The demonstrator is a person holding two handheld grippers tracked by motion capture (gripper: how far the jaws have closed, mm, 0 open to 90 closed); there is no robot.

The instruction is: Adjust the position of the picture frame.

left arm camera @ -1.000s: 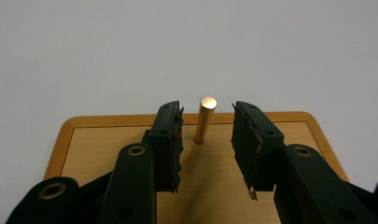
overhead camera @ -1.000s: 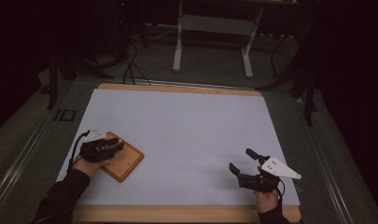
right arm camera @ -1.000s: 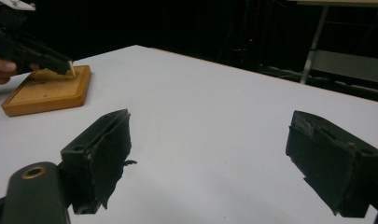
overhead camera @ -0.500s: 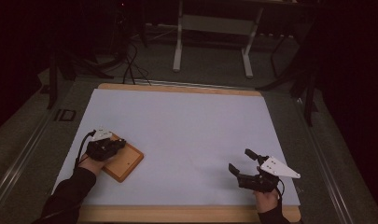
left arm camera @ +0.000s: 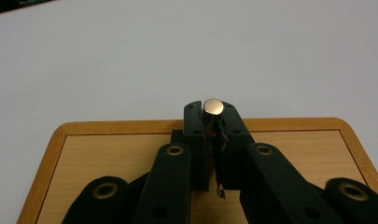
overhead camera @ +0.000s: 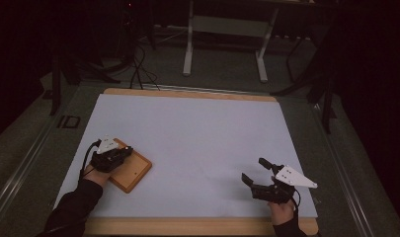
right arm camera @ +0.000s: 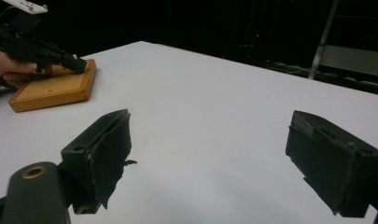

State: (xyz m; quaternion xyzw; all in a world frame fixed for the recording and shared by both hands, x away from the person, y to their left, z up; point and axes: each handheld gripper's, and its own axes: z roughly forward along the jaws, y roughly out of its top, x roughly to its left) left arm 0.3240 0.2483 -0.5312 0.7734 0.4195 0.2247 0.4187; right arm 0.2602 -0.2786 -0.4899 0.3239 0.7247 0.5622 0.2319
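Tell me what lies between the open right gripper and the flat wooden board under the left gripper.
Nothing: bare pale table cover separates the right gripper from the flat wooden board, as the high view and right gripper view show.

Dark room, grey floor (overhead camera: 222, 81), white metal stand (overhead camera: 226, 29) behind table.

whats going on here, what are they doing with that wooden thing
A person works at a table with a gripper in each hand. The left gripper is over a wooden board on the white table cover; its jaws have just been closing and now pinch a small round-headed metal pin. The right gripper hovers wide open and empty over the cover's near right.
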